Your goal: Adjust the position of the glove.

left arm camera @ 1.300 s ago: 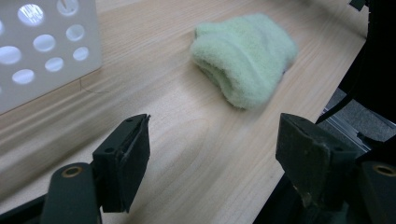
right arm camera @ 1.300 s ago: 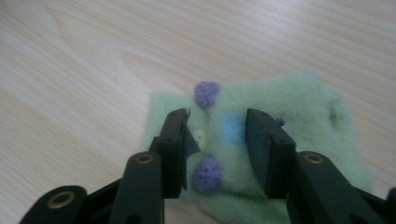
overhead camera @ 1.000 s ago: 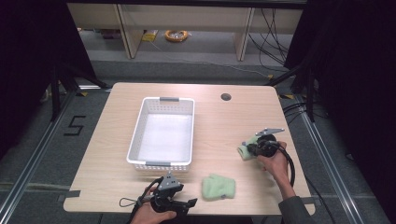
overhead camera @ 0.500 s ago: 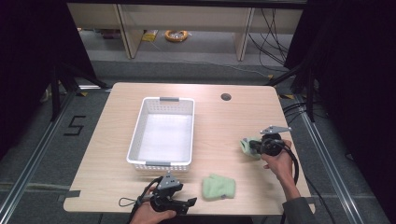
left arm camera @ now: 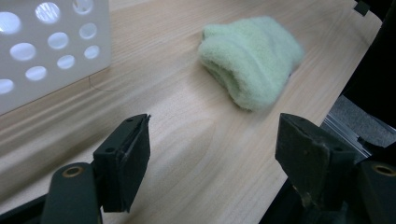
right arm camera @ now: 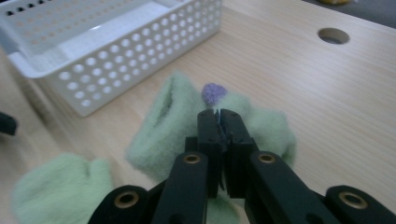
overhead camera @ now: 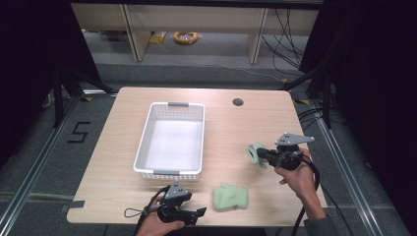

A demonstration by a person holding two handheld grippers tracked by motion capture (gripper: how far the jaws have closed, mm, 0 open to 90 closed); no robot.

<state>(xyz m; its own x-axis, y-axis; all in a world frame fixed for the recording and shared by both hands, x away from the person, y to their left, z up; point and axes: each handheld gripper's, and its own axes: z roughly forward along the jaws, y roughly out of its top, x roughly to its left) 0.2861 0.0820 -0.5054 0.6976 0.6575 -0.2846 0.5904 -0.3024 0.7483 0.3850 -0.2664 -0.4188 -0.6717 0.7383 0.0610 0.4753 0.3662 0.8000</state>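
We see two fluffy pale-green socks: one (overhead camera: 230, 197) lies crumpled on the wood-grain worktop (overhead camera: 236, 128), just right of the left gripper (overhead camera: 189, 215), whose jaws stand wide apart with nothing between them. Our right gripper (overhead camera: 262, 154) points level toward the perforated white plastic basket (overhead camera: 171, 140), jaws clamped on the other sock (right arm camera: 196, 126), lifted off the worktop; its purple tip peeks above the jaws, its lower part hidden.

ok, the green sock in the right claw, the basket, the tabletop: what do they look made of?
Green sock: soft, fuzzy fleece or chenille knit, judging by its blurred nap, with a small purple tuft; the right claw is shut on it.
Basket: white moulded plastic, smooth with a slight sheen, with round punched holes.
Tabletop: pale wood grain, matte, probably laminate.
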